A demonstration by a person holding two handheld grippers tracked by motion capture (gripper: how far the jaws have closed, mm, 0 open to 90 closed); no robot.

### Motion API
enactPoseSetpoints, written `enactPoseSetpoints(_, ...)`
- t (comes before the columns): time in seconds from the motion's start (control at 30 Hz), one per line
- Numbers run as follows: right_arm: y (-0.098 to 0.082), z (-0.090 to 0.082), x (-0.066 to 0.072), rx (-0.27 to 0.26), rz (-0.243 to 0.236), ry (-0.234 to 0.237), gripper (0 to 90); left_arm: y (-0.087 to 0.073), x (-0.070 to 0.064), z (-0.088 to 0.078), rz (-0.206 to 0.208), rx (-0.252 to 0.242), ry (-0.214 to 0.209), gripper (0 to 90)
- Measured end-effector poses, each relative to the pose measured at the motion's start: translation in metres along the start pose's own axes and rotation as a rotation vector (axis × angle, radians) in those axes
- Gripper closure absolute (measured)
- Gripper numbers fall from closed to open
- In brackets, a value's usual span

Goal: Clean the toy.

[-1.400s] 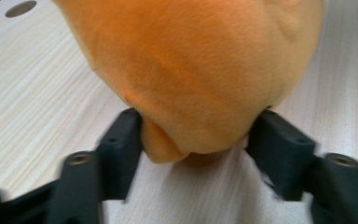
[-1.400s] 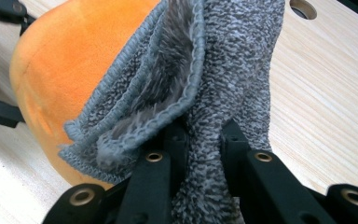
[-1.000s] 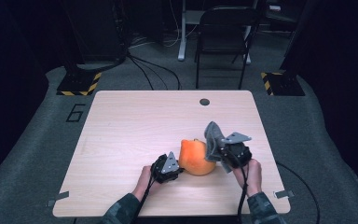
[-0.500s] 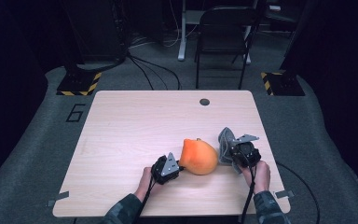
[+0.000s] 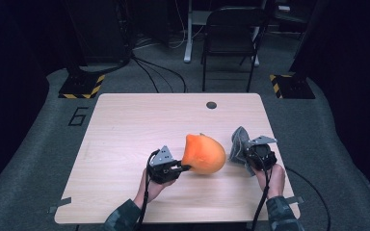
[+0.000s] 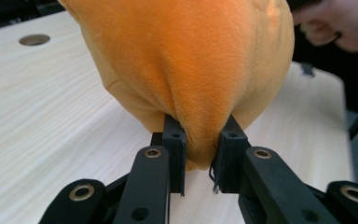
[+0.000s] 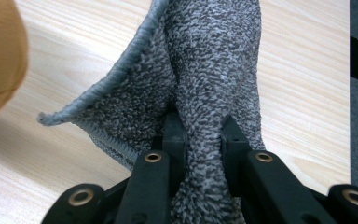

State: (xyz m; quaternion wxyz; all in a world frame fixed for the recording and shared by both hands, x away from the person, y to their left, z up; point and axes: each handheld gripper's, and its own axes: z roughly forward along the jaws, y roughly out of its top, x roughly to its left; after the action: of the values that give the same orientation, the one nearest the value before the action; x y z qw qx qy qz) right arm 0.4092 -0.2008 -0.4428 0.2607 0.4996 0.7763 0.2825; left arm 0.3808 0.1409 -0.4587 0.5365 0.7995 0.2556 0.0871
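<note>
Orange plush (image 5: 203, 154) sits just right of centre on the near half of the table (image 5: 125, 125). In the high view its 12 o'clock tip now points up and its body tilts toward 11; a second ago it lay flatter and slightly further left. So it is being tipped up, not just nudged.

Left gripper (image 5: 180, 167) is at the plush's 8 o'clock edge. Its jaws have just been closing, and the left gripper view shows them pinching a fold of orange fabric (image 6: 200, 140) between the pads, low on the body. The gripper sits slightly higher in frame than a second ago, which fits the plush rocking up off the wood. Judgement: grip is made and the lift is starting, but it is a bite on loose skin only, so the plush may swing or slip.

Grey cloth (image 5: 240, 143) is at the plush's 3 o'clock, just beside it; contact can't be told. Right gripper (image 5: 246, 153) has it pinched tight, a thick bunch of terry between the jaws (image 7: 205, 140), loose edge flaring toward 9 o'clock in the right gripper view. A second ago the cloth was held higher, at the plush's 1 o'clock; it is now lower and further right, clearing room.

The table's round hole (image 5: 211, 104) is at 12 o'clock, well apart, untouched.
</note>
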Motion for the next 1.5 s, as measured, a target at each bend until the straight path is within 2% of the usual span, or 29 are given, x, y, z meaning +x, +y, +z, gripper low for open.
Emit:
enactPoseSetpoints(0.17, 0.001, -0.001, 0.002, 0.0, -0.008, 0.003, 77.2, 0.003, 0.0, -0.001, -0.122, 0.027, -0.028, 77.4)
enactPoseSetpoints(0.27, 0.003, -0.003, 0.003, 0.005, -0.009, 0.006, 77.2, 0.0, 0.002, 0.002, -0.171, 0.055, -0.038, 77.4)
enactPoseSetpoints(0.43, 0.009, -0.012, 0.007, -0.028, -0.02, 0.015, 77.2, -0.008, 0.009, 0.012, -0.272, 0.097, -0.065, 77.3)
enactPoseSetpoints(0.53, 0.017, -0.024, 0.015, -0.067, -0.038, 0.041, 77.3, -0.013, 0.013, 0.017, -0.302, 0.111, -0.067, 77.2)
enactPoseSetpoints(0.6, 0.023, -0.032, 0.024, -0.093, -0.053, 0.076, 77.3, -0.017, 0.015, 0.02, -0.315, 0.122, -0.074, 77.1)
enactPoseSetpoints(0.73, 0.036, -0.047, 0.055, -0.165, -0.115, 0.172, 77.3, -0.022, 0.017, 0.025, -0.316, 0.139, -0.06, 76.7)
enactPoseSetpoints(0.83, 0.043, -0.053, 0.085, -0.201, -0.159, 0.259, 77.3, -0.023, 0.018, 0.026, -0.306, 0.14, -0.062, 76.4)
enactPoseSetpoints(0.93, 0.044, -0.046, 0.109, -0.2, -0.209, 0.283, 77.2, -0.024, 0.016, 0.026, -0.304, 0.141, -0.063, 76.3)
enactPoseSetpoints(0.97, 0.043, -0.038, 0.118, -0.166, -0.231, 0.27, 77.3, -0.024, 0.016, 0.027, -0.308, 0.137, -0.065, 76.3)
enactPoseSetpoints(1.0, 0.041, -0.03, 0.122, -0.158, -0.247, 0.265, 77.3, -0.024, 0.015, 0.027, -0.305, 0.138, -0.064, 76.3)
enactPoseSetpoints(1.03, 0.039, -0.025, 0.124, -0.136, -0.245, 0.264, 77.4, -0.024, 0.014, 0.028, -0.297, 0.146, -0.055, 76.2)
enactPoseSetpoints(1.07, 0.036, -0.017, 0.126, -0.125, -0.268, 0.243, 77.5, -0.025, 0.015, 0.029, -0.293, 0.146, -0.056, 76.1)
enactPoseSetpoints(1.1, 0.034, -0.014, 0.127, -0.121, -0.286, 0.223, 77.5, -0.026, 0.015, 0.029, -0.306, 0.147, -0.063, 76.1)
enactPoseSetpoints(1.13, 0.034, -0.013, 0.126, -0.114, -0.29, 0.221, 77.6, -0.026, 0.014, 0.029, -0.319, 0.144, -0.066, 76.1)
enactPoseSetpoints(1.23, 0.032, -0.014, 0.122, -0.107, -0.299, 0.194, 77.7, -0.026, 0.015, 0.029, -0.284, 0.146, -0.062, 76.1)
enactPoseSetpoints(1.3, 0.03, -0.014, 0.116, -0.095, -0.3, 0.193, 77.7, -0.026, 0.015, 0.029, -0.291, 0.148, -0.069, 76.0)
enactPoseSetpoints(1.5, 0.021, -0.005, 0.089, -0.053, -0.235, 0.124, 77.7, -0.026, 0.014, 0.029, -0.284, 0.146, -0.066, 75.8)
